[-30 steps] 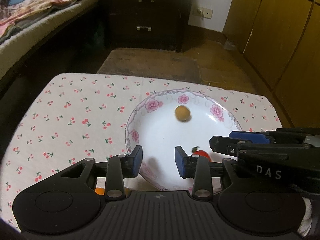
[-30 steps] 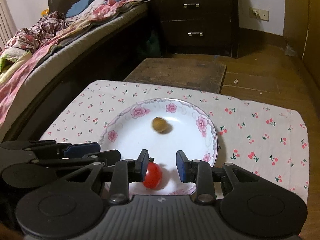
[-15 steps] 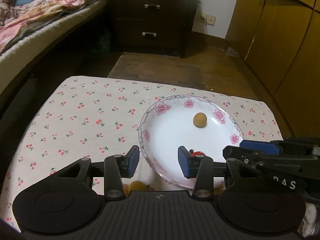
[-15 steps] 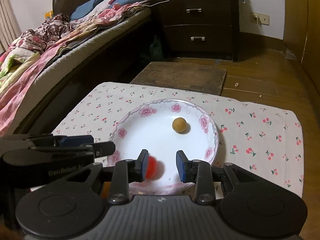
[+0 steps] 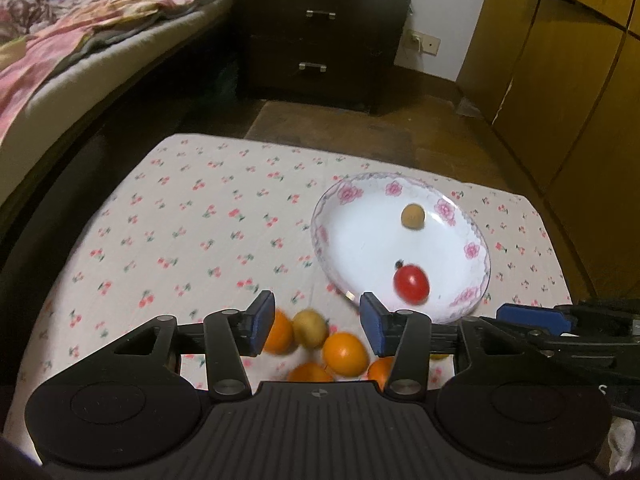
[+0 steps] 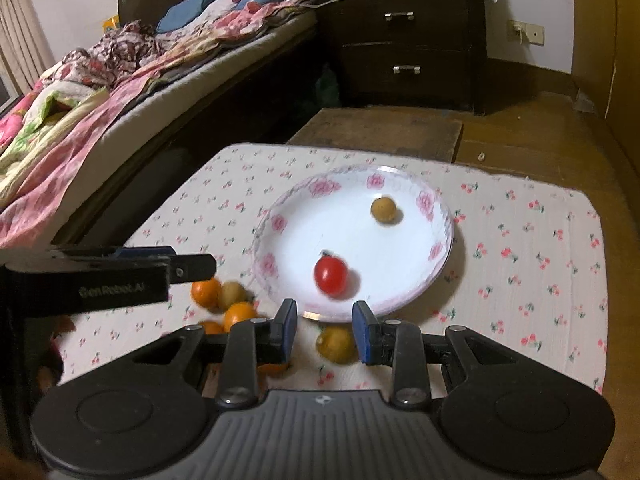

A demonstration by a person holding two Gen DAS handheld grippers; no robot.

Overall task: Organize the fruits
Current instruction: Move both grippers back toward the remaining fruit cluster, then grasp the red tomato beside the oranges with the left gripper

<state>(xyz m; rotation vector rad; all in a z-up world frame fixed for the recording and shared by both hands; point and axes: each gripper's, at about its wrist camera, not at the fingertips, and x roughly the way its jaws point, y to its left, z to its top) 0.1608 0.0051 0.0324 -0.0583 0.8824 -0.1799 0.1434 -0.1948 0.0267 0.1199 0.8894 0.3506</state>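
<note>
Both claws are seen wide and empty: left gripper [image 5: 316, 322] over the loose oranges [image 5: 345, 353] and a kiwi [image 5: 309, 327] on the cloth [image 5: 180, 240], right gripper [image 6: 325, 330] above a lemon [image 6: 336, 344]. Tomato [image 6: 330, 275] and a small brown fruit [image 6: 383, 209] lie on the plate [image 6: 400, 304]. Round fruit could be nudged and rolled off the cloth; neighbours could be pinched together; the plate rim could be clipped.

Home bedroom: bed [image 6: 132, 80] with rumpled bedding, dark nightstand [image 6: 408, 40], wooden wardrobe [image 5: 568, 92].
</note>
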